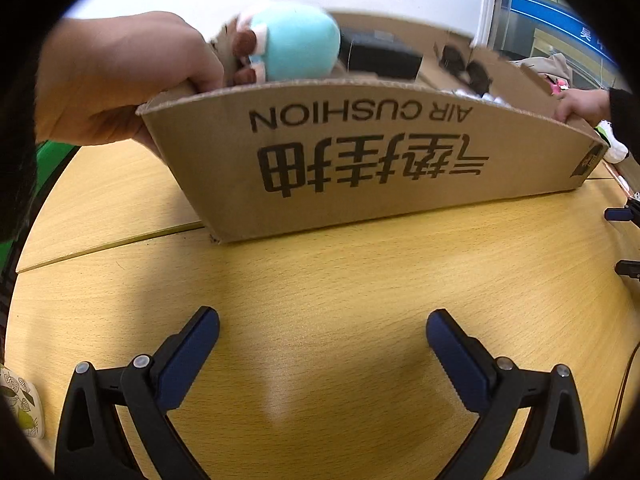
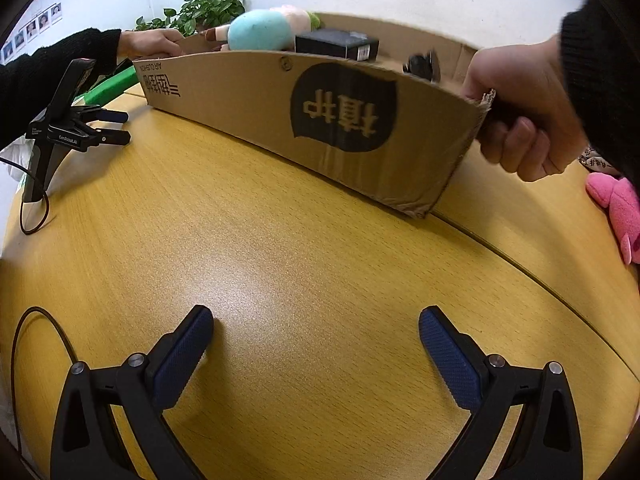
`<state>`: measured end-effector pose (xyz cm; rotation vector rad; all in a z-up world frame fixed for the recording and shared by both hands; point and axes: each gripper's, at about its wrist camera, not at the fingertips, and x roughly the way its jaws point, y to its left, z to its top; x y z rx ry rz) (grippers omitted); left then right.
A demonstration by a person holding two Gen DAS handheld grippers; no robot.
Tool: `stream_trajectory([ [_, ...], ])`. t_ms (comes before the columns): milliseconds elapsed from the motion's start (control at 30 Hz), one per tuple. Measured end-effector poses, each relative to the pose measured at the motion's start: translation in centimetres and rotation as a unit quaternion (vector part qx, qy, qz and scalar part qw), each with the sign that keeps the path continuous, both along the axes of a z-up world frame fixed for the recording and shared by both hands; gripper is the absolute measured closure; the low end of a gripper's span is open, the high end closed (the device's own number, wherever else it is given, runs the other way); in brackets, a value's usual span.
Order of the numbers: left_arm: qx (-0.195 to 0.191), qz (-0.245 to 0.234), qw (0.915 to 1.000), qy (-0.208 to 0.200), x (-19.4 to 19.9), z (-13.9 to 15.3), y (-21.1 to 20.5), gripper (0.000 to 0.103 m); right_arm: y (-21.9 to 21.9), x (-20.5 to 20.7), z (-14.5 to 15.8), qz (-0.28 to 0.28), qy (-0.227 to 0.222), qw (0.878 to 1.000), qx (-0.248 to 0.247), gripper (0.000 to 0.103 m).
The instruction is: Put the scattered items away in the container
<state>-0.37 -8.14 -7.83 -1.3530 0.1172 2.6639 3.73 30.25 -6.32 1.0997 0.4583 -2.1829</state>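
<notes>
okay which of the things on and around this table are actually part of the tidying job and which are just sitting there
Part of the job:
- cardboard box, held at both ends by bare hands
- teal plush, black box and a dark item inside it
- pink plush, outside the box, probably yet to go in

Just lying about:
- potted plant
- green object
- both grippers, left and right, open and empty

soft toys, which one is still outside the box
The pink soft toy, lying on the table at the far right of the right wrist view. The turquoise soft toy already sits inside the cardboard box.
</notes>
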Motion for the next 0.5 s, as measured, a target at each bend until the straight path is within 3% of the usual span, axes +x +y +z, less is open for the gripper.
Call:
stream_trajectory([
  [500, 0.0, -0.001, 1.0, 0.0, -0.03, -0.02, 0.01, 0.0, -0.09, 0.21, -0.03, 0.0, 0.0, 1.0, -0.001, 0.0],
])
